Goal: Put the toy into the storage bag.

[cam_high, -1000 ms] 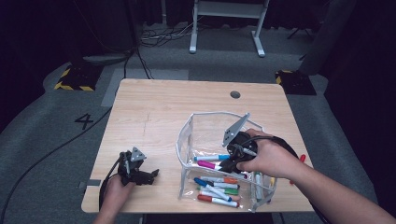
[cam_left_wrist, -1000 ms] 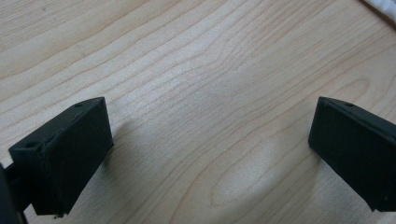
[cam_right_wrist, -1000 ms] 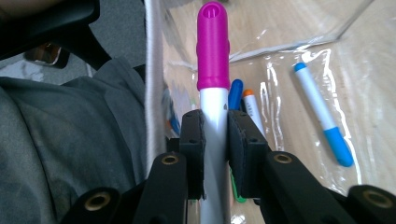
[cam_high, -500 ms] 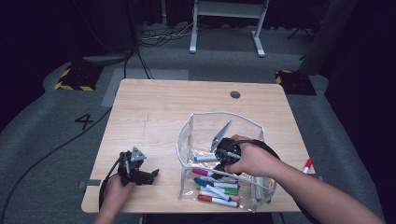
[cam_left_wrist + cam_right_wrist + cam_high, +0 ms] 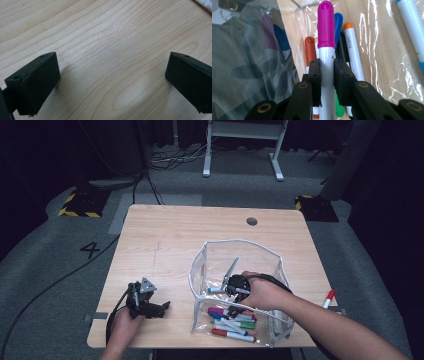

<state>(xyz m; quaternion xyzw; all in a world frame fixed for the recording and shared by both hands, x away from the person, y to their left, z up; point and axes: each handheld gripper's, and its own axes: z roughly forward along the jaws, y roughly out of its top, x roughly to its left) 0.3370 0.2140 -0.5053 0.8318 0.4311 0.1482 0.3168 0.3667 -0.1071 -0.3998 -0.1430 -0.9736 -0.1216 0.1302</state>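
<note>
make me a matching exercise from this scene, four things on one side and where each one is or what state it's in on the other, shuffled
Things:
1. magenta marker
2. left tongs
3. red marker
4. clear bag

Places or states:
a. open over bare wood
b. lies by the table's right edge, outside the bag
c. clamped in the right tongs
d. stands open-topped on the table, with markers inside

Pairs: 1-c, 2-a, 3-b, 4-d
</note>
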